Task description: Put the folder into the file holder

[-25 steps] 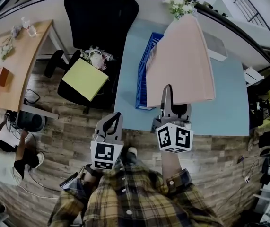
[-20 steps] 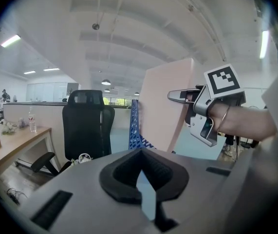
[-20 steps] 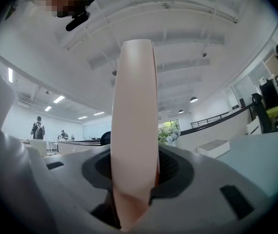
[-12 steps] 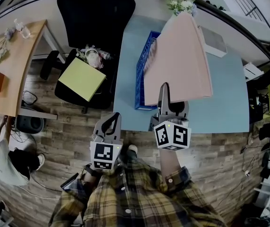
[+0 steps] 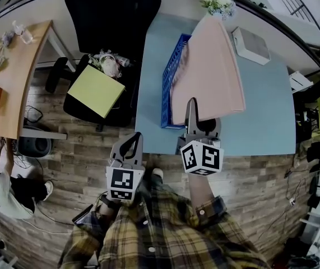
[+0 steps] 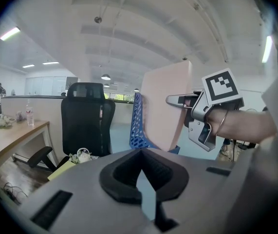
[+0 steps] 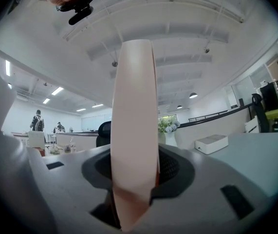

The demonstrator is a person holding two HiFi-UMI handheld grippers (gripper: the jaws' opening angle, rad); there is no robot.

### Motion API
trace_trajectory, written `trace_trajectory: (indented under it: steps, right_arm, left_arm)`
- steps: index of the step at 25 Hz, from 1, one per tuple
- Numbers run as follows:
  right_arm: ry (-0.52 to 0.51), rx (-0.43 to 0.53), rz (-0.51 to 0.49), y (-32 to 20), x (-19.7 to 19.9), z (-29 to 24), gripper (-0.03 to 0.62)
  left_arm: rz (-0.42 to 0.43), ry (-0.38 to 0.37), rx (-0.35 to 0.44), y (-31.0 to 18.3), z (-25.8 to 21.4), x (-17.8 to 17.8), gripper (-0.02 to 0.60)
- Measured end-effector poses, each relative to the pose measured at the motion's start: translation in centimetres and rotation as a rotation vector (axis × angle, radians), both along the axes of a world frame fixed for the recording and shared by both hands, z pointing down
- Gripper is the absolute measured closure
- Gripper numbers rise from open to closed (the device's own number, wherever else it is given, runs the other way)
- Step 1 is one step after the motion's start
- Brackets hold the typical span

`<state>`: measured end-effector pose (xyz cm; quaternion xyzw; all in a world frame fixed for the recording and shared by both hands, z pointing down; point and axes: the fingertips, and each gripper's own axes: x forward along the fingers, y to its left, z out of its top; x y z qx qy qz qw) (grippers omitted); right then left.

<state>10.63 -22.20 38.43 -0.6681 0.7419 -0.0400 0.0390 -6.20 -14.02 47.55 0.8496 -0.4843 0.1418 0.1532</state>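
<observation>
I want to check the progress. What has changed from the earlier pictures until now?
The right gripper has lowered the pink folder a little toward the blue file holder; the white box, partly covered before, now shows whole. Nothing was taken or let go: the right gripper stays shut on the folder, the left gripper shut and empty. The file holder has not moved.

Closed pink folder (image 5: pixel 207 66) upright on edge, just beside blue lattice file holder (image 5: pixel 167 94).
</observation>
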Motion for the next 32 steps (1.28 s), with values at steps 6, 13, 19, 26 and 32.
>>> trace_trajectory:
  steps: [6, 13, 19, 26, 32]
  right_arm:
    - [0.037, -0.031, -0.008, -0.5, -0.7, 1.7, 0.426]
    - [0.082, -0.066, -0.021, -0.6, -1.7, 3.7, 0.425]
    - [0.099, -0.097, -0.023, -0.6, -2.1, 5.2, 0.425]
    - [0.116, -0.138, -0.019, -0.6, -2.2, 6.8, 0.425]
    - [0.122, -0.164, -0.017, -0.6, -2.1, 7.8, 0.425]
  left_arm:
    - [-0.006, 0.002, -0.006, -0.2, 0.4, -0.7, 0.591]
    - [-0.019, 0.004, -0.019, -0.6, 0.8, -1.8, 0.591]
    - [-0.022, 0.004, -0.025, -1.0, 1.3, -2.5, 0.591]
    - [-0.019, 0.003, -0.030, -1.3, 1.6, -3.0, 0.591]
    - [-0.020, 0.002, -0.028, -1.3, 1.5, -3.4, 0.591]
